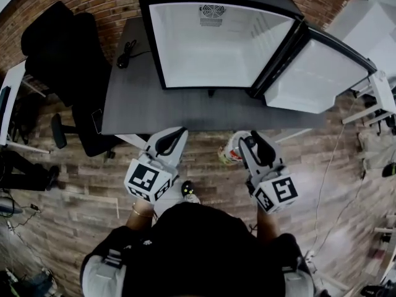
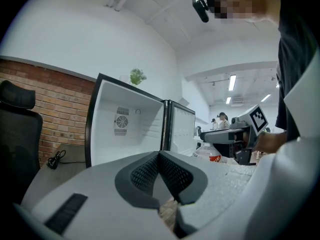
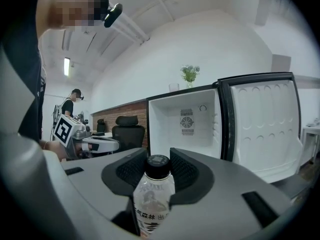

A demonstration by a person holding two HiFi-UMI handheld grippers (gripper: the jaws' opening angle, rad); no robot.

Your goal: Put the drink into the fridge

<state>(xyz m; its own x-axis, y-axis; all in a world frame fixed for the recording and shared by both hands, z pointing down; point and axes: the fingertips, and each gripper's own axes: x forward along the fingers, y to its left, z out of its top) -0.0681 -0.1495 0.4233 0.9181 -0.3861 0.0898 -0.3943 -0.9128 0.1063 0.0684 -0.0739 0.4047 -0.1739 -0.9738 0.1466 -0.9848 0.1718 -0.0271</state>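
Note:
A small black fridge (image 1: 216, 42) stands open on a dark table (image 1: 139, 107), its white inside bare and its door (image 1: 318, 76) swung out to the right. My right gripper (image 1: 250, 144) is shut on a clear drink bottle (image 1: 231, 148) with a white and red label, held over the floor in front of the table. In the right gripper view the bottle (image 3: 154, 194) stands upright between the jaws, black cap up, facing the open fridge (image 3: 187, 126). My left gripper (image 1: 172, 138) is beside it, shut on nothing (image 2: 160, 158).
A black office chair (image 1: 59, 48) stands left of the table. A black cable with a plug (image 1: 127, 53) lies on the table's left part. White furniture (image 1: 377, 91) is at the right. A person (image 3: 70, 106) stands far back in the room.

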